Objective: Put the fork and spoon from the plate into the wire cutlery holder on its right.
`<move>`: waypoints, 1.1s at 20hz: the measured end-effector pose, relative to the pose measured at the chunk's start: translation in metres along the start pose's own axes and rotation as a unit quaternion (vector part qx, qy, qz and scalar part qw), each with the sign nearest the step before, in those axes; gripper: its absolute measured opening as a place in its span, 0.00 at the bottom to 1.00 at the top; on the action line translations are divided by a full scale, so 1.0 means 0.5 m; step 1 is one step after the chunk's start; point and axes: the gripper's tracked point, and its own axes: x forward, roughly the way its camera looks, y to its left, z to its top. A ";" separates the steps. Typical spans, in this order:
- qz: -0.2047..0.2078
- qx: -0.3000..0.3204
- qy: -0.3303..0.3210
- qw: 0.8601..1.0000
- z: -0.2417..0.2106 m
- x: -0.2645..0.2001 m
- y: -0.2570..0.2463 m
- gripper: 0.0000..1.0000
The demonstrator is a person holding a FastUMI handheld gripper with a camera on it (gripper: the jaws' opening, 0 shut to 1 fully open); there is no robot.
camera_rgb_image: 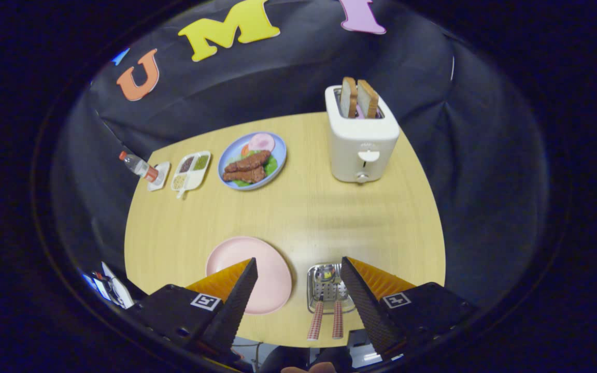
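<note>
Tongs spread wide, nothing between the fingers, held above the near edge of the wooden tabletop. Pink plate sits bare near the front edge, partly behind the left finger. Just right of it the wire cutlery holder, between the two fingers and touching-close to the right one in view. Two utensils lie in the holder with checked red-and-white handles sticking out toward the near edge, side by side; a shiny spoon bowl shows at the holder's far end, the other head can't be made out, so fork vs spoon by handle unclear. Further back: white toaster with two bread slices standing up in its slots, blue plate of food, to its left a white divided dish, then a small bottle with red cap lying tilted at a small white tray.
</note>
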 end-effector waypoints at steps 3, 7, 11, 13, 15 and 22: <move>0.014 0.001 -0.090 0.996 0.033 -0.027 0.023 0.97; 0.030 0.006 -0.208 0.978 0.074 -0.084 0.048 0.97; 0.027 -0.026 -0.306 0.951 0.107 -0.158 0.064 0.97; 0.012 -0.035 -0.375 0.926 0.135 -0.223 0.067 0.96; 0.003 -0.036 -0.429 0.903 0.148 -0.273 0.068 0.96; 0.006 -0.047 -0.512 0.858 0.123 -0.401 0.089 0.96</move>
